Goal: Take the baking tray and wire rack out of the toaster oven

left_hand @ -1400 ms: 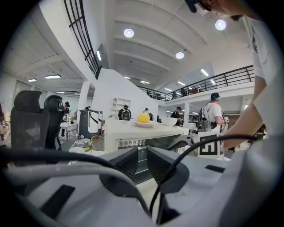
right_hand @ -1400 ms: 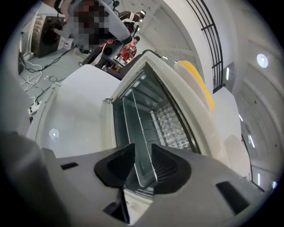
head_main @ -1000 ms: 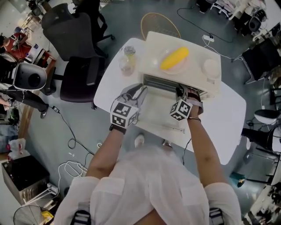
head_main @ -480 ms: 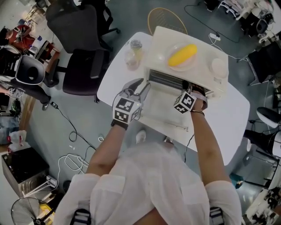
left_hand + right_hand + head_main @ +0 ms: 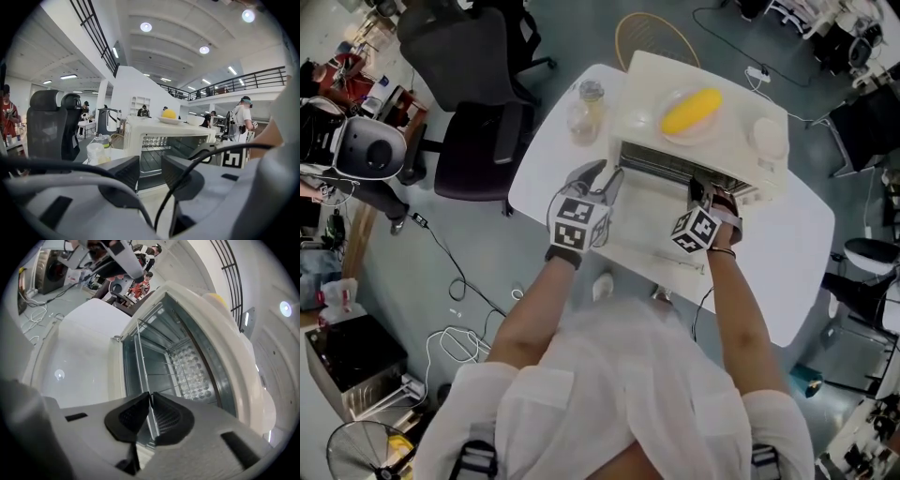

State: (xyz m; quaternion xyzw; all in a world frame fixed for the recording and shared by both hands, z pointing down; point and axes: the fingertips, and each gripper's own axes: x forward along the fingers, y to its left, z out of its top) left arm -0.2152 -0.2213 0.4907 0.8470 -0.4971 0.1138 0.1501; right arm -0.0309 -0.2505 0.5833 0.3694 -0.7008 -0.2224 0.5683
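Toaster oven [image 5: 712, 80], cream-coloured, is seen standing on a white table [image 5: 787, 267]. A dark office chair [image 5: 478, 150] is set just beside the table's left edge in the head view. The oven door [image 5: 652, 220] is folded fully down and lies flat toward the person, so the cavity is laid open.

Inside that cavity the wire rack [image 5: 140, 362] is seated. Its front bar is at the opening and its thin rods run back into the oven. The baking tray cannot be told apart from the cavity floor in any view.

The right gripper [image 5: 151, 397] is held at the right part of the opening, above the lowered door. Its jaws have just been closing and are pinched almost together on the front bar of the wire rack, which passes between the pads.

The left gripper [image 5: 151, 165] is held over the left part of the door, short of the opening. Its jaws have just been opening and are spread apart with nothing between them; the oven is seen through the gap.

On the oven's top a plate [image 5: 675, 134] carrying a yellow item [image 5: 691, 111] is set, with a pale bowl [image 5: 769, 139] to its right. A lidded jar [image 5: 586, 112] is placed on the table just beside the oven's left side.
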